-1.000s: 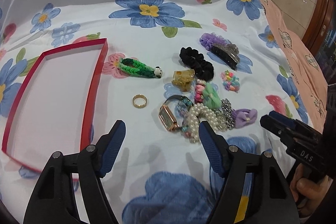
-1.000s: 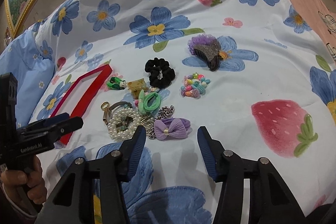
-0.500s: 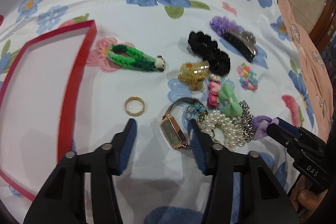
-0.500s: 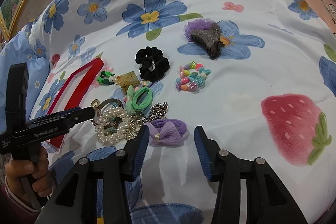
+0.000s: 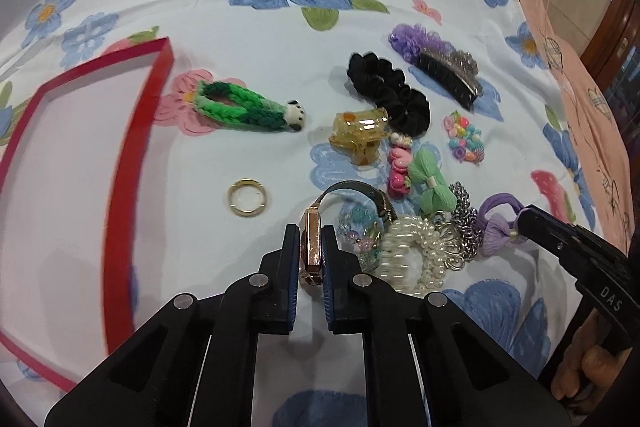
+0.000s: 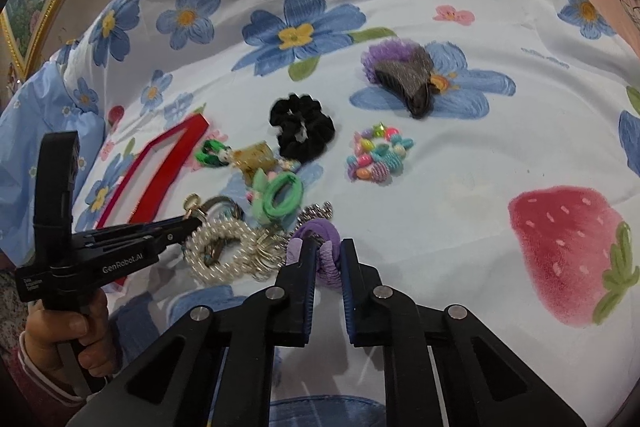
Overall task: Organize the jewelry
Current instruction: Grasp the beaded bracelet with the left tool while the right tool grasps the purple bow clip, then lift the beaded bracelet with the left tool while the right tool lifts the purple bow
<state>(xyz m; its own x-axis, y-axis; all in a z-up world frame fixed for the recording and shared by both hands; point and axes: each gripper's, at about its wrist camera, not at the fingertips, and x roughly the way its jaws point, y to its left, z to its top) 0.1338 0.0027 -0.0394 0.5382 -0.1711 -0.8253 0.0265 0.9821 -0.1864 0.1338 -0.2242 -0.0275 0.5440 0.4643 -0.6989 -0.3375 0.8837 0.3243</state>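
Note:
A heap of jewelry and hair pieces lies on a flowered sheet. My left gripper [image 5: 311, 233] is shut on the rose-gold watch [image 5: 312, 247], whose dark band [image 5: 356, 187] arches behind it. My right gripper [image 6: 327, 247] is shut on the purple bow hair tie [image 6: 326, 259], also seen in the left wrist view [image 5: 498, 227]. A red-rimmed tray [image 5: 124, 163] with a white floor lies to the left. A gold ring [image 5: 247, 197] lies between tray and watch. A pearl bracelet [image 5: 408, 247] sits between the two grippers.
Around the heap lie a green braided band [image 5: 240, 107], an amber claw clip [image 5: 360, 133], a black scrunchie [image 5: 390, 95], a green bow tie [image 5: 434, 179], a bead bracelet [image 5: 466, 143] and a purple-and-dark hair clip [image 5: 444, 67]. A peach cloth [image 5: 580, 39] borders the sheet's right.
Both grippers moved forward and down and closed. The left one took hold of the watch; the right one took hold of the purple bow hair tie.

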